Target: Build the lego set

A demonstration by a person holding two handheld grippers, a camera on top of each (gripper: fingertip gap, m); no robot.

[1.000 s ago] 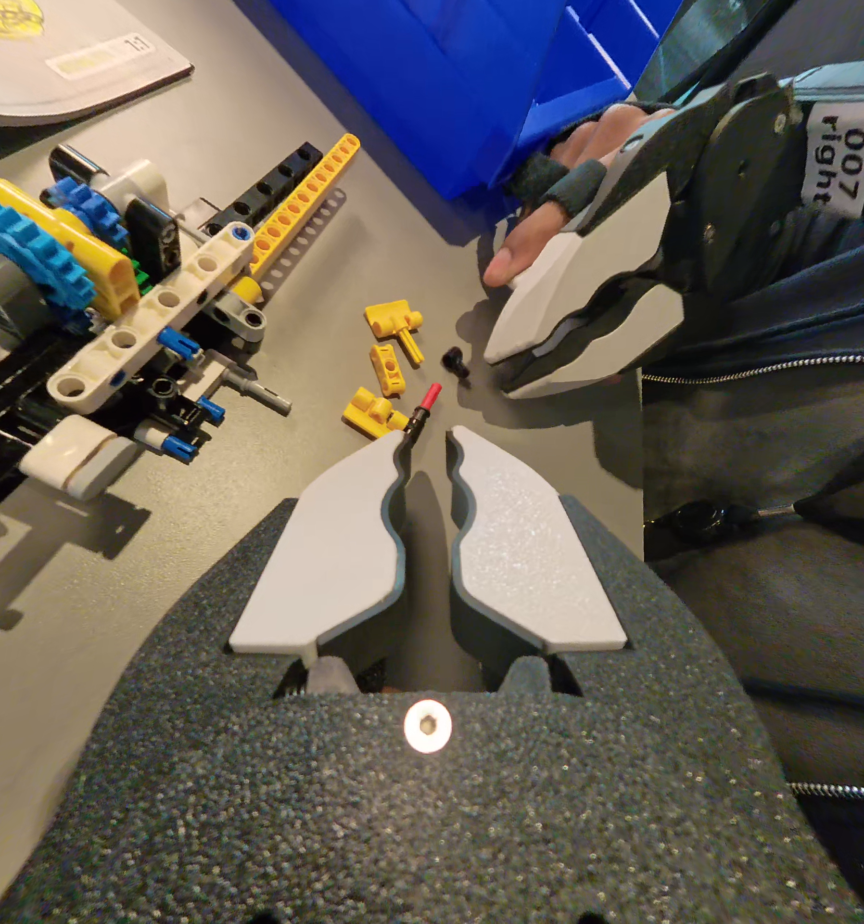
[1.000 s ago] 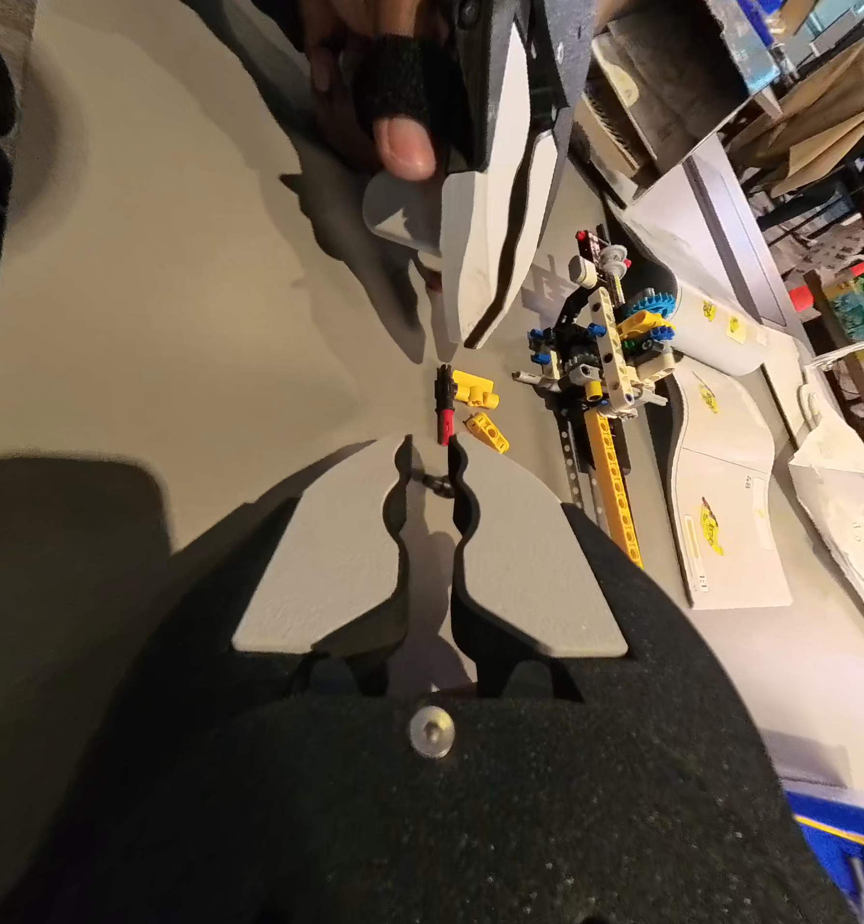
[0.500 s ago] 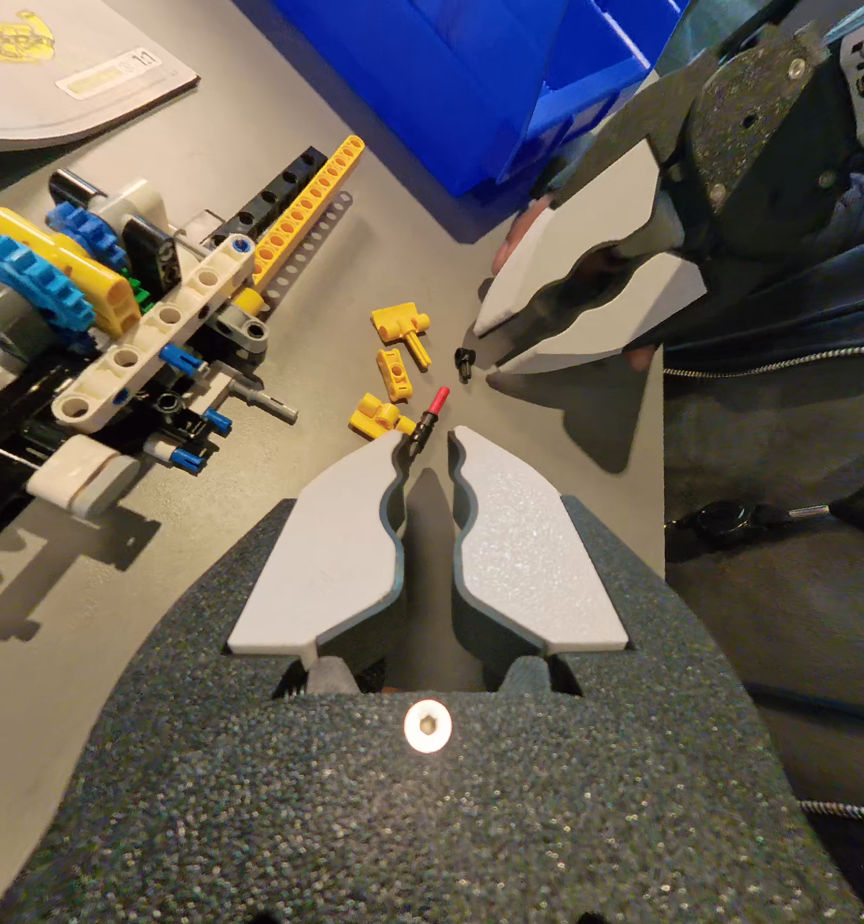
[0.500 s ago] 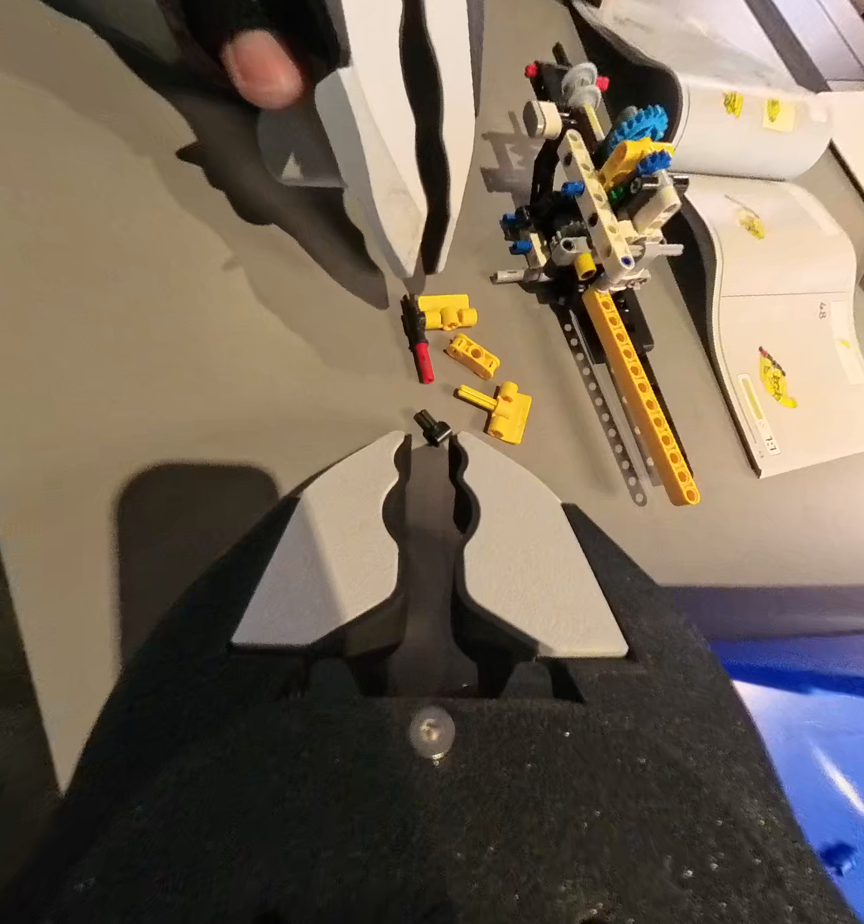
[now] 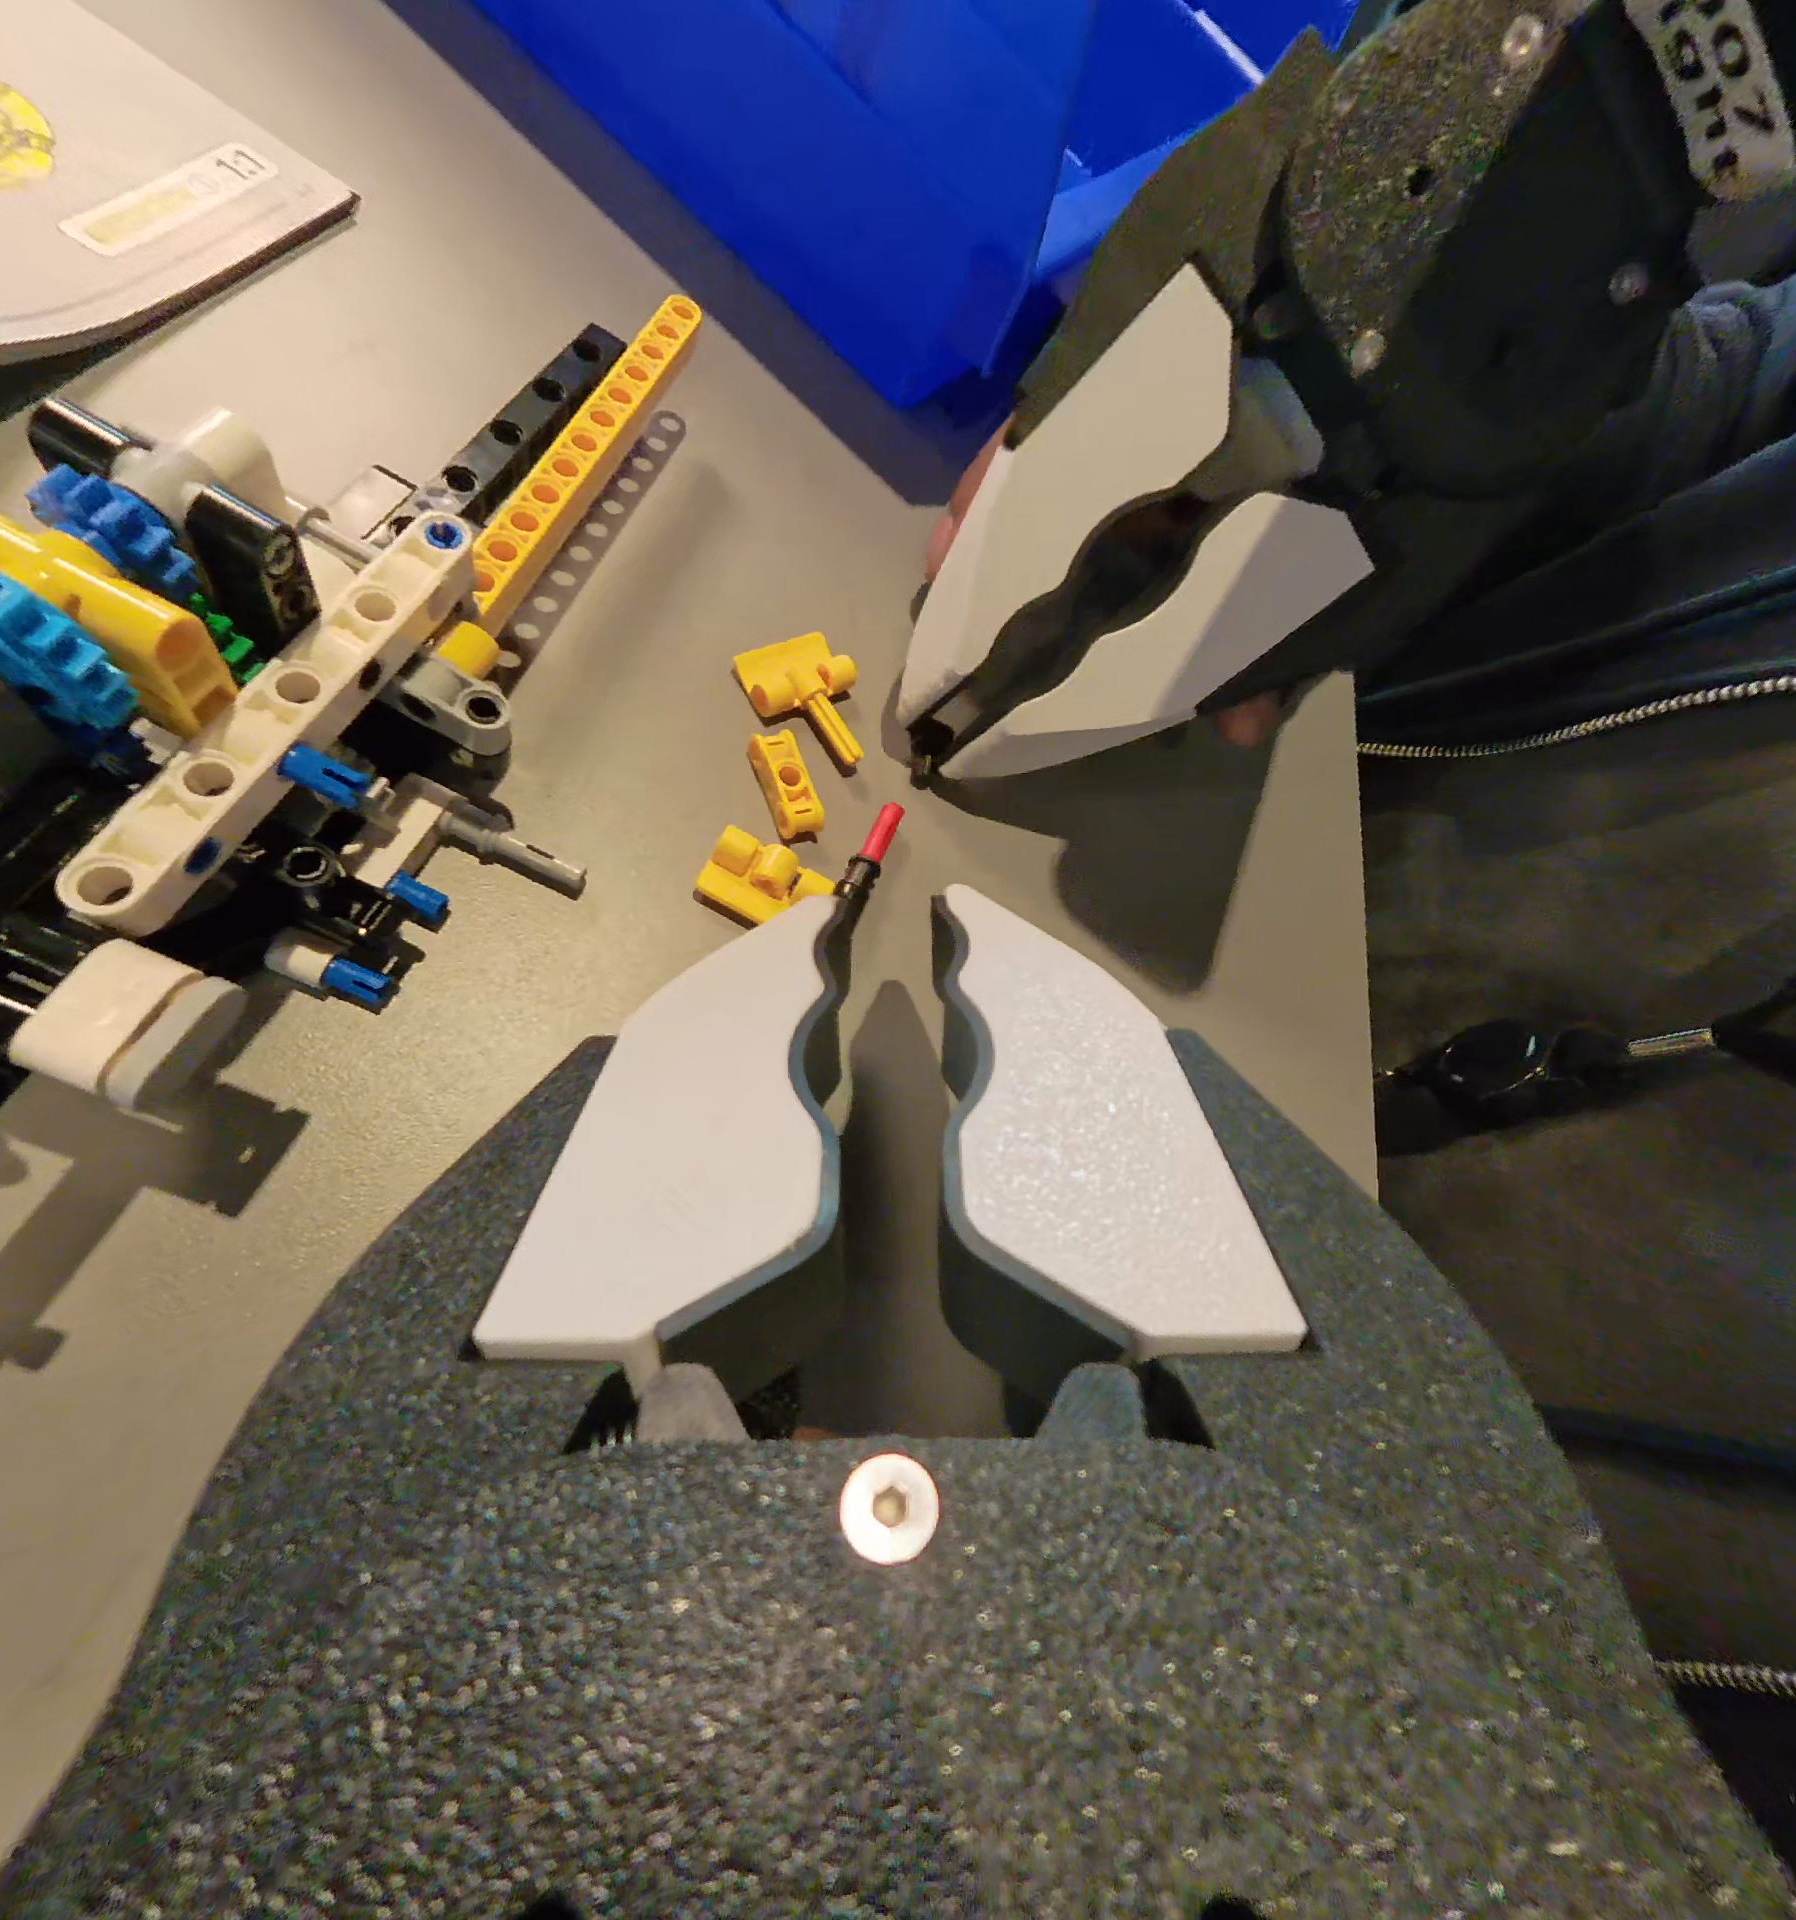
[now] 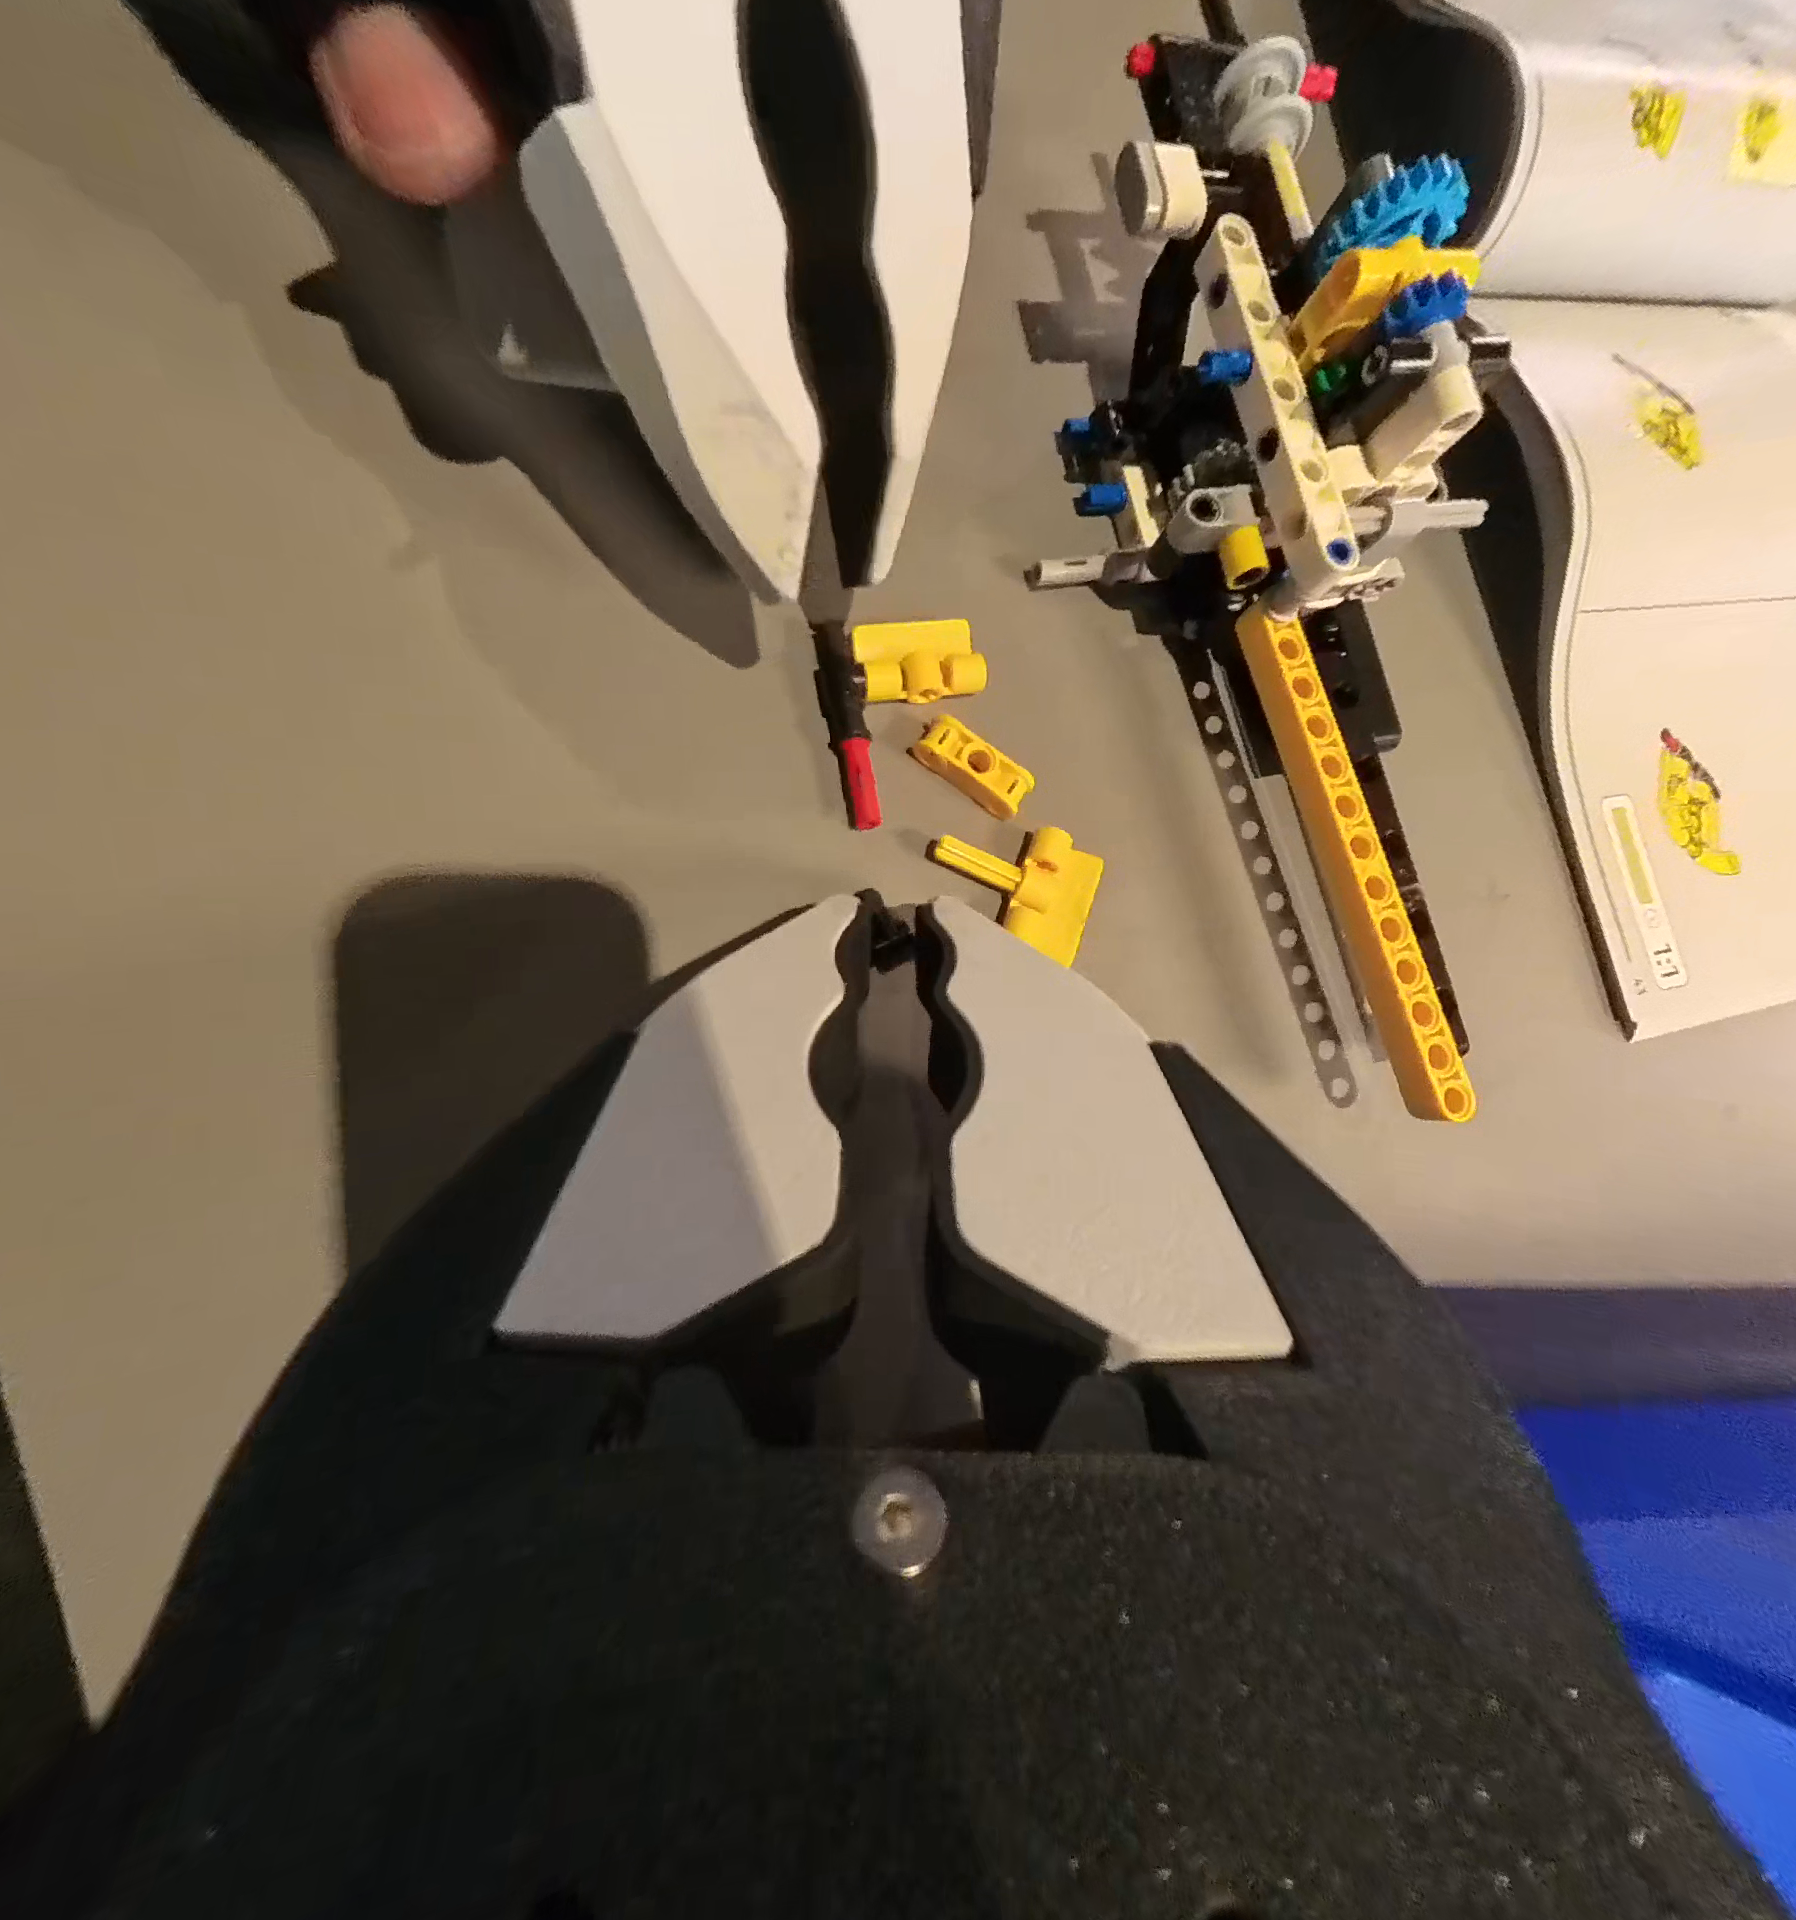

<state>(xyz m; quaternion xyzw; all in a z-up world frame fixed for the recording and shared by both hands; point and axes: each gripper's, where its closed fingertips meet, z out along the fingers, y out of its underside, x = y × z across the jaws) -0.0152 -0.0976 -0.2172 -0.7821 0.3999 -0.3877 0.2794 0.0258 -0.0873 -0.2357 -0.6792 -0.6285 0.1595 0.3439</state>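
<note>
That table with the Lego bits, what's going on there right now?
A person is building a Lego set with a handheld gripper in each hand. The right gripper has its jaws pinched on a small black pin at the grey table. The left gripper is open, hovering by a red-and-black axle pin that lies beside three loose yellow connectors. The half-built Technic model sits off to the side.

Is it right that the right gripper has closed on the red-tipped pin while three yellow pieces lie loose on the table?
Not quite. The right gripper has closed on the small black pin, as the right wrist view shows. The red-tipped pin lies on the table beside the three yellow pieces.
</note>
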